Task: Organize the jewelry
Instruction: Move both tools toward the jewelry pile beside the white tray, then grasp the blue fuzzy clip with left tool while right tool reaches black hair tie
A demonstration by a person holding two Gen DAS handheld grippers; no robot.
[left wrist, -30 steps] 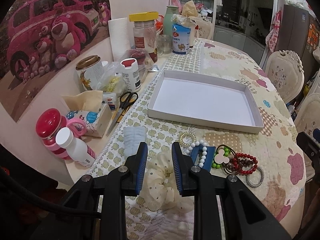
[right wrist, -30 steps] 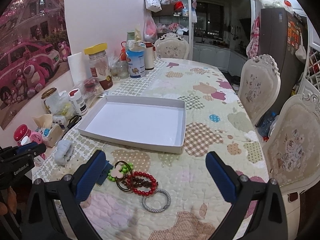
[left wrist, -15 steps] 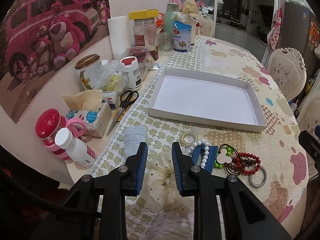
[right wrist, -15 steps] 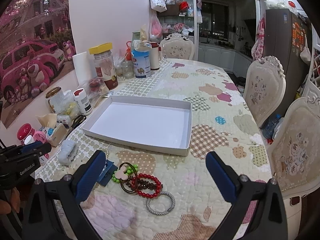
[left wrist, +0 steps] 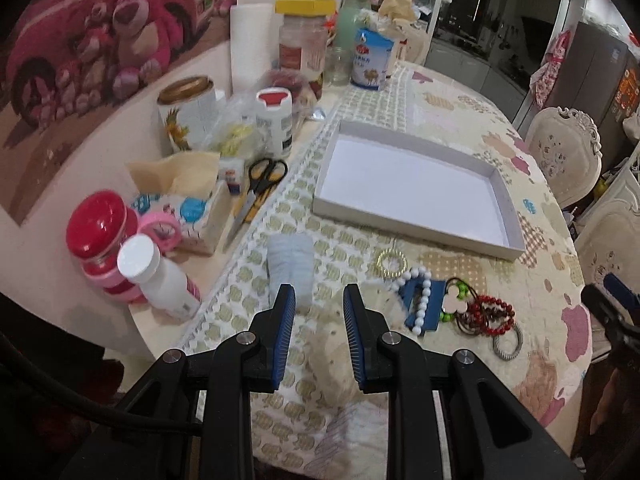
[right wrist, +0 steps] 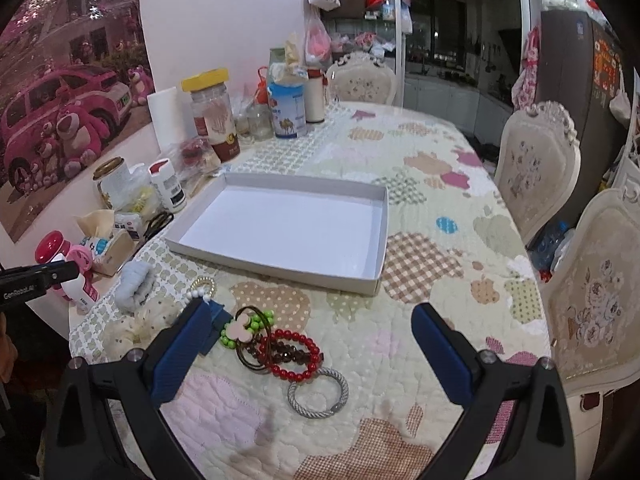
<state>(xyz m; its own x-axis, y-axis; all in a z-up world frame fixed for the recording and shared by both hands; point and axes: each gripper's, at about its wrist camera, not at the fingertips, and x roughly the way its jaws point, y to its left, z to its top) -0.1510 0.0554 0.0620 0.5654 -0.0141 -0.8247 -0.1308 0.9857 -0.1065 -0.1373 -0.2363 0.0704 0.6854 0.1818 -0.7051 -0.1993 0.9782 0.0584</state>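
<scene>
Red bead bracelet (right wrist: 295, 354) lies between wide-spread right gripper (right wrist: 312, 336) fingers, untouched; left gripper (left wrist: 319, 306) narrowly parted, holding nothing.

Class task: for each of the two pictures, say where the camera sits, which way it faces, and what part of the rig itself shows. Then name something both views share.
Left wrist: sits on the left gripper, low at the table's near edge, facing forward over a cream scrunchie; its own narrowly parted fingers show.
Right wrist: sits on the right gripper, higher, facing across the table; its wide-open fingers show, the left gripper at the left edge.
Shared: the white tray and the red bracelet.
</scene>
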